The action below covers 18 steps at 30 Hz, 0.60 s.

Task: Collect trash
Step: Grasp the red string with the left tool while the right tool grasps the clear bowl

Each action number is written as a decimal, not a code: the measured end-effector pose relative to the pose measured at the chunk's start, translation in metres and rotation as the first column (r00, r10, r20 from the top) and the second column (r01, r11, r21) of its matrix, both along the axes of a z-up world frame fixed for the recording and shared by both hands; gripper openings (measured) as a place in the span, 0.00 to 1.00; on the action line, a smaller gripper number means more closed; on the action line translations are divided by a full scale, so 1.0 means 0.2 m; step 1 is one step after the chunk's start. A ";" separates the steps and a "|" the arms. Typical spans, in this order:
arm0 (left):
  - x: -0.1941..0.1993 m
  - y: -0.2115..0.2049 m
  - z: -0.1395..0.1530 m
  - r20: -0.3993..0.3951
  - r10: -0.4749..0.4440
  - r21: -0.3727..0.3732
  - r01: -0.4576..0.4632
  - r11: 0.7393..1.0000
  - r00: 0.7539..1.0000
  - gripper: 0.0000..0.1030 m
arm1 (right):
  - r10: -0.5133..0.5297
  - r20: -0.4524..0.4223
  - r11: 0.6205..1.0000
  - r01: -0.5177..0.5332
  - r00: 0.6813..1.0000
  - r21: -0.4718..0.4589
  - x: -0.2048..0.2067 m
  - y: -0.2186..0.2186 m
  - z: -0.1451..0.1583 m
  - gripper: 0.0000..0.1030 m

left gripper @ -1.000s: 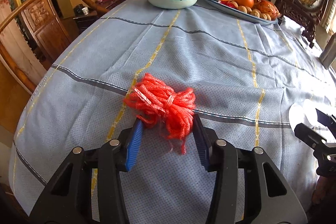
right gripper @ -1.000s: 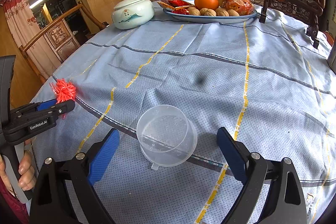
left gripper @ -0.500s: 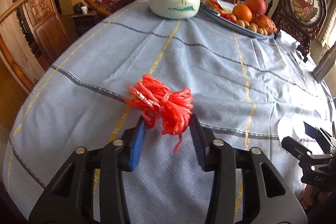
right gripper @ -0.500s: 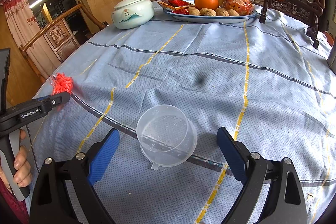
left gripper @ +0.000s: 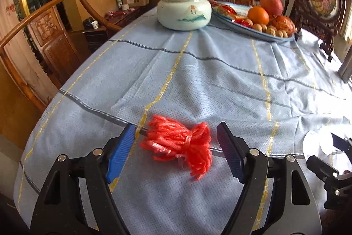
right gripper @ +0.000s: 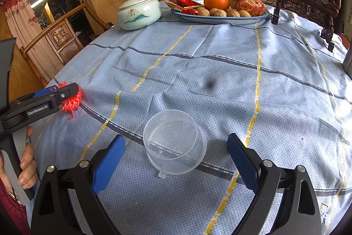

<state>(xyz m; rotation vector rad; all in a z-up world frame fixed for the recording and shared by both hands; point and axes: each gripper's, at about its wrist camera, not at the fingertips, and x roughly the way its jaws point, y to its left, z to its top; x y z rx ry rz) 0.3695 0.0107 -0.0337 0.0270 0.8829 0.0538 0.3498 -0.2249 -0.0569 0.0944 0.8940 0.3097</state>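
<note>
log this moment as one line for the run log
left gripper: fingers opening, red mesh bundle between them, not pinched | right gripper: open around clear plastic cup | both on tablecloth

The tabletop [right gripper: 286, 85] is covered by a creased blue cloth [left gripper: 220, 85] crossed with yellow and grey stripes. A red mesh bundle [left gripper: 180, 142] and a clear plastic cup [right gripper: 173, 142] are found near the front edge, apart. A lidded ceramic jar [left gripper: 183, 12] and a fruit platter [right gripper: 220, 19] are set at the far side.
</note>
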 end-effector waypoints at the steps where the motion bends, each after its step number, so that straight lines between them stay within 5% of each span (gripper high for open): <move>1: 0.01 0.00 -0.02 -0.017 -0.003 -0.009 0.003 1.000 1.000 0.67 | 0.000 0.000 1.000 0.000 1.000 0.000 0.00 0.00 0.00 0.90; 2: 0.03 0.01 -0.03 -0.036 -0.004 -0.023 0.003 1.000 0.999 0.57 | 0.000 0.000 1.000 0.000 1.000 0.001 0.00 0.00 0.00 0.90; 5: 0.03 0.05 -0.04 -0.048 -0.007 -0.075 0.003 0.997 0.999 0.50 | 0.000 0.000 1.000 0.000 1.000 0.000 0.00 0.00 0.00 0.90; 11: -0.07 0.06 0.05 0.035 -0.038 -0.138 0.043 0.990 0.999 0.49 | 0.013 0.026 0.999 -0.014 1.000 0.052 -0.02 0.00 0.02 0.85; 18: -0.10 0.00 0.08 0.062 -0.074 -0.105 0.081 0.991 0.995 0.51 | 0.035 0.026 0.999 -0.036 0.999 0.019 0.01 0.05 0.02 0.84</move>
